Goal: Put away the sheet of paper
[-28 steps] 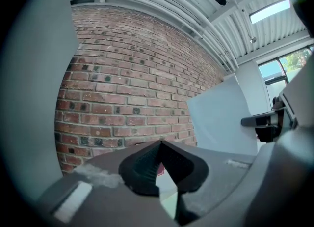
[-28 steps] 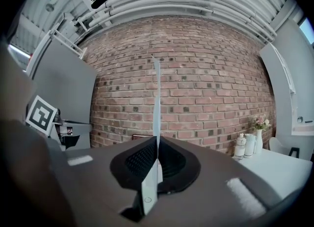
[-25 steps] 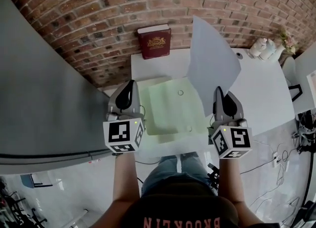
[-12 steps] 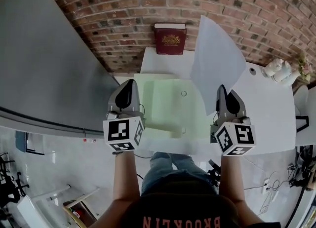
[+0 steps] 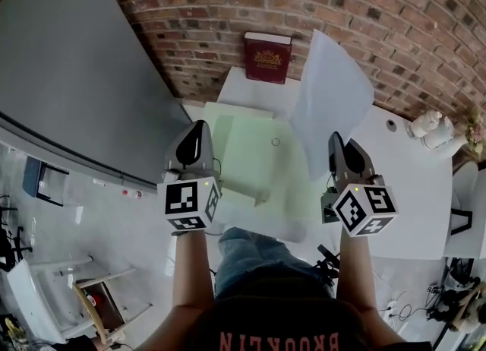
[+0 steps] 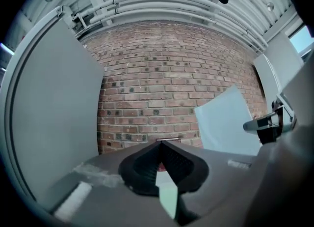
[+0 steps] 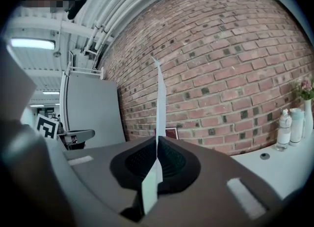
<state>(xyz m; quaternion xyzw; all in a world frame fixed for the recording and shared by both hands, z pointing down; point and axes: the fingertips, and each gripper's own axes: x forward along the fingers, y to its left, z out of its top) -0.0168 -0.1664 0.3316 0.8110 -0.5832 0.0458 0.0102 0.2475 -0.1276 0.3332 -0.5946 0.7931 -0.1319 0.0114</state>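
My right gripper [image 5: 338, 144] is clenching the bottom edge of the large white sheet of paper [image 5: 331, 95], which is standing upright just right of the pale green plastic folder [image 5: 262, 156]; my left gripper [image 5: 199, 131] is apparently pinching that folder's left cover, so I am judging the sheet's way in to be leftward

White table [image 5: 402, 190]: open pale green folder [image 5: 254, 159] flat on near-left part, dark red book [image 5: 266, 58] upright at far edge against brick wall, white bottles [image 5: 427, 125] far right.
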